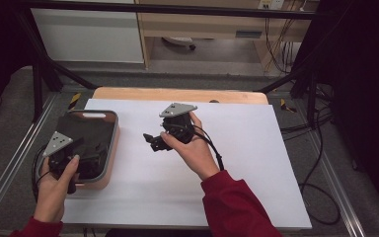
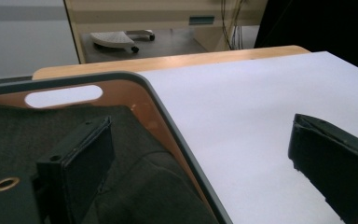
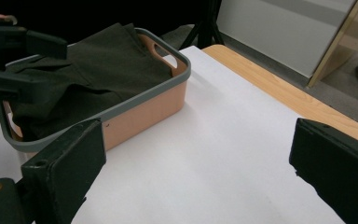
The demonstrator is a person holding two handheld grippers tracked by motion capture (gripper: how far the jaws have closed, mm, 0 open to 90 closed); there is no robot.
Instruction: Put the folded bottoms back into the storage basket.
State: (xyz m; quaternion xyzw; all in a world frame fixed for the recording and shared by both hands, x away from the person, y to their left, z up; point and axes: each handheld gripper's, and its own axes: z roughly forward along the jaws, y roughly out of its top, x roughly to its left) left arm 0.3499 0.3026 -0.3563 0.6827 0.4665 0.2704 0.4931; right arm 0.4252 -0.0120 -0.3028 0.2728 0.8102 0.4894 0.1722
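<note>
A peach basket (image 1: pixel 112 148) with a grey rim stands at the table's left, and a dark cloth (image 1: pixel 86 129) lies crumpled inside it. My left gripper (image 1: pixel 88 149) hangs open over the basket's near part. In the left gripper view one jaw is above the cloth (image 2: pixel 135 186) and the other is past the rim (image 2: pixel 168 116), with nothing between them. My right gripper (image 1: pixel 150 141) is open and empty above the white table, a little to the right of the basket and pointing at it. The right gripper view has the basket (image 3: pixel 144 112), the cloth (image 3: pixel 93 70) and the left gripper (image 3: pixel 67 65) ahead.
A white sheet (image 1: pixel 237 163) covers most of the table, with a wooden edge (image 1: pixel 177 94) along the far side. Black frame posts (image 1: pixel 37 84) stand at the far corners, and cables (image 1: pixel 321 163) trail along the right. A chair base (image 2: pixel 116 39) sits on the floor beyond.
</note>
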